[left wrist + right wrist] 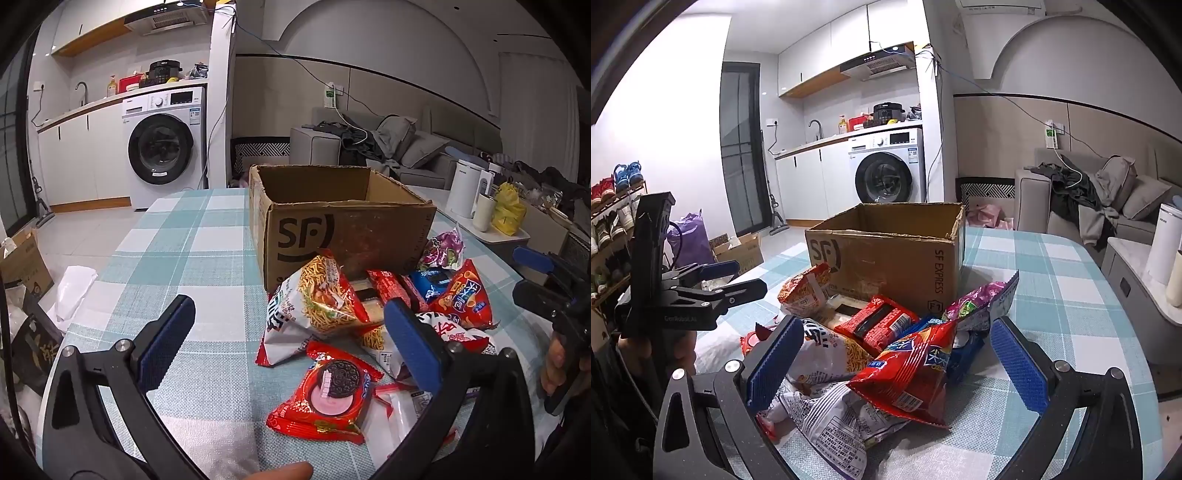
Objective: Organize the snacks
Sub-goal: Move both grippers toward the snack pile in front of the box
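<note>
— None packed? 
— Right: the brown cardboard box [886, 254] looks empty; colourful snack packets [886, 354] lie piled near it. Left gripper [288, 339] and right gripper [894, 363] gape wide, holding nothing.

On the desk [177, 236] before me stands the cardboard box [343, 225], open at the top. A heap of snack packets [373, 317] lies in front of it, the nearest touching its front wall. In that heap the noodle bag [317, 295] sits at the left against the box, the cookie packet [328, 391] lies nearest me, and the chip bag [916, 369] rests on top toward the right. My left fingers [168, 339] hang above the desk left of the heap; my right fingers [1015, 362] stand to its right. Behind the box, across the floor, is the washing machine [164, 147]; a kettle [463, 188] stands beyond the desk's right edge.
</note>
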The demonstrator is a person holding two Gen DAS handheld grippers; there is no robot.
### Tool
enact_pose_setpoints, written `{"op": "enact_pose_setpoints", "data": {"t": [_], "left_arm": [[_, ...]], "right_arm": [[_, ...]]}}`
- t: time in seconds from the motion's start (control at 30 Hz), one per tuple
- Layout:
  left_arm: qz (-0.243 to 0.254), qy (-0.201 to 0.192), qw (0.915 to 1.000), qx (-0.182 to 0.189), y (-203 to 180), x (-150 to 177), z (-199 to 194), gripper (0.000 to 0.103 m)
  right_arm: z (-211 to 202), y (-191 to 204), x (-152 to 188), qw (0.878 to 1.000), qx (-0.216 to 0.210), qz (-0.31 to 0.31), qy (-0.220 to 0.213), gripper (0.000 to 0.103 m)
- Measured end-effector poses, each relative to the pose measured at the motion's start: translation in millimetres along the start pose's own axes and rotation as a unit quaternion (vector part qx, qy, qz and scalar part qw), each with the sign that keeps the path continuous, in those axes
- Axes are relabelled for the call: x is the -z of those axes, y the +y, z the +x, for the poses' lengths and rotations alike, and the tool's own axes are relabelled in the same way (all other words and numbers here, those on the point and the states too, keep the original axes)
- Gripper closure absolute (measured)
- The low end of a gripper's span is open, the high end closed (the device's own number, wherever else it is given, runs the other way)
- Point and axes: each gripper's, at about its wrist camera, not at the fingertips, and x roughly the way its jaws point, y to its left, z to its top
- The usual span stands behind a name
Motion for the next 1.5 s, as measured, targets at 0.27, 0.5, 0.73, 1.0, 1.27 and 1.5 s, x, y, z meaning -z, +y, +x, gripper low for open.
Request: {"op": "enact_pose_setpoints", "data": {"t": [0.27, 0.5, 0.73, 1.0, 1.27, 1.5], "left_arm": [[0.0, -0.001, 1.0, 0.006, 0.6, -1.0, -2.0, 0.001], [-0.001, -0.002, 1.0, 0.006, -0.4, -1.3, -2.6, 0.001], [0.003, -0.001, 1.0, 0.009, -1.9, -2.4, -1.8, 0.001], [0.008, -0.001, 0.9998, 0.016, -3.4, -3.0, -3.3, 0.001], [0.008, -0.001, 0.9998, 0.02, -2.6, -2.4, -3.9, 0.001], [0.007, 0.001, 0.9998, 0.019, -2.4, -1.5, -2.8, 0.001]], "right_arm": [[2.6, -0.3, 1.0, 1.0, -0.001, -0.003, 0.002, 0.0], [6.5, 0.7, 1.7, 1.0, 0.002, 0.001, 0.01, 0.0], [6.9, -3.4, 1.6, 1.0, 0.005, 0.009, 0.008, 0.0], [6.3, -7.5, 0.2, 1.0, 0.007, 0.014, 0.01, 0.0], [5.2, -7.9, 0.4, 1.0, 0.008, 0.013, 0.011, 0.0], [5.9, -9.3, -0.2, 1.0, 0.012, 0.016, 0.017, 0.0]]}}
